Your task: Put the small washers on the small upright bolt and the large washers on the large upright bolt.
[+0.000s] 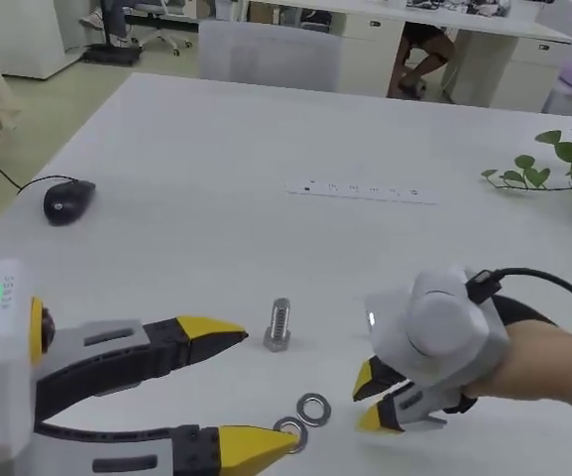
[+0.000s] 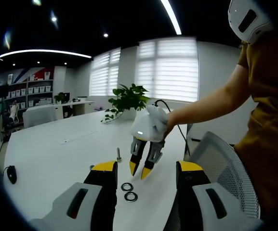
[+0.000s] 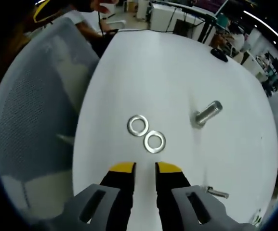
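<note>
Left gripper (image 1: 271,388) gapes wide, right gripper (image 1: 362,411) barely parted (both empty) near two washers (image 1: 313,408); casing print (image 1: 6,290) unreadable.

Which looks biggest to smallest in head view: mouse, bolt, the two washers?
1. mouse, largest, though it lies farthest from the camera
2. bolt
3. washer and second washer: these look alike, so they are not ranked
</note>
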Demonstrator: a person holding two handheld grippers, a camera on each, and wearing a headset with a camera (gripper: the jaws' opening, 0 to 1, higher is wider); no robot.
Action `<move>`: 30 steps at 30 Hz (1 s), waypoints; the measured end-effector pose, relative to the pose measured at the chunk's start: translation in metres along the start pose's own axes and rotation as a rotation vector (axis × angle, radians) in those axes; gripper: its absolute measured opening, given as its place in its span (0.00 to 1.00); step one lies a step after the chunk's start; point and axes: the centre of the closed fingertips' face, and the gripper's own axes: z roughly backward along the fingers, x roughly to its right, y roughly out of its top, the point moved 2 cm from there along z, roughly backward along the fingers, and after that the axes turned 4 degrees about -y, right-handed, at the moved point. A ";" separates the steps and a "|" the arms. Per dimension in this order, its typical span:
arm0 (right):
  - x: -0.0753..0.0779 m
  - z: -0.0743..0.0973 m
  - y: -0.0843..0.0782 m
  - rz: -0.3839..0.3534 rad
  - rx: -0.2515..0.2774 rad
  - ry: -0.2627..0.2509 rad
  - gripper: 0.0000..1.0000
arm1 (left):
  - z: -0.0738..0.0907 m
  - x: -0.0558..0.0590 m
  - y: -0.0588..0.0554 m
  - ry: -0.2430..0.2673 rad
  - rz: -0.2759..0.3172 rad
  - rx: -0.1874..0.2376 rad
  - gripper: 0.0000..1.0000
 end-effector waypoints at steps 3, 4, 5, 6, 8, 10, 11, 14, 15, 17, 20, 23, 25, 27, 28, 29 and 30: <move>0.002 -0.011 0.003 0.014 -0.003 0.014 0.19 | 0.002 0.000 0.001 0.009 0.001 0.005 0.48; 0.004 -0.014 0.004 0.019 -0.007 0.019 0.20 | 0.002 -0.001 0.001 0.011 0.001 0.005 0.48; 0.004 -0.015 0.005 0.020 -0.005 0.022 0.21 | 0.002 -0.001 0.000 0.014 0.002 0.003 0.48; 0.005 -0.019 0.007 0.020 -0.003 0.029 0.22 | 0.002 -0.001 0.000 0.017 0.003 0.001 0.48; 0.007 -0.023 0.009 0.030 -0.003 0.031 0.22 | 0.004 -0.002 0.000 0.025 0.007 0.005 0.48; 0.009 -0.025 0.011 0.032 -0.002 0.036 0.24 | 0.005 -0.003 0.000 0.035 0.010 0.007 0.48; 0.010 -0.026 0.011 0.033 -0.001 0.034 0.25 | 0.006 -0.004 -0.001 0.039 0.012 0.008 0.48; 0.013 -0.030 0.011 0.032 -0.001 0.038 0.28 | 0.007 -0.004 -0.001 0.044 0.014 0.009 0.48; 0.013 -0.030 0.011 0.036 -0.002 0.041 0.28 | 0.008 -0.005 -0.002 0.046 0.015 0.008 0.48; 0.012 -0.031 0.011 0.039 -0.009 0.053 0.28 | 0.008 -0.006 -0.003 0.050 0.016 0.004 0.48; 0.011 -0.033 0.013 0.046 -0.005 0.070 0.29 | 0.008 -0.007 -0.003 0.053 0.019 0.009 0.48; 0.010 -0.034 0.015 0.051 -0.007 0.093 0.28 | 0.008 -0.008 -0.004 0.056 0.021 0.009 0.48; 0.008 -0.034 0.015 0.049 -0.010 0.107 0.28 | 0.007 -0.008 -0.004 0.056 0.022 0.009 0.48; 0.009 -0.034 0.015 0.052 -0.011 0.114 0.28 | 0.007 -0.009 -0.005 0.056 0.022 0.008 0.47; 0.009 -0.034 0.015 0.062 -0.009 0.118 0.28 | 0.007 -0.009 -0.005 0.056 0.024 0.010 0.47; 0.008 -0.034 0.015 0.064 -0.009 0.118 0.28 | 0.006 -0.009 -0.005 0.056 0.024 0.009 0.47; 0.008 -0.034 0.014 0.071 -0.009 0.121 0.28 | 0.006 -0.009 -0.005 0.057 0.024 0.009 0.47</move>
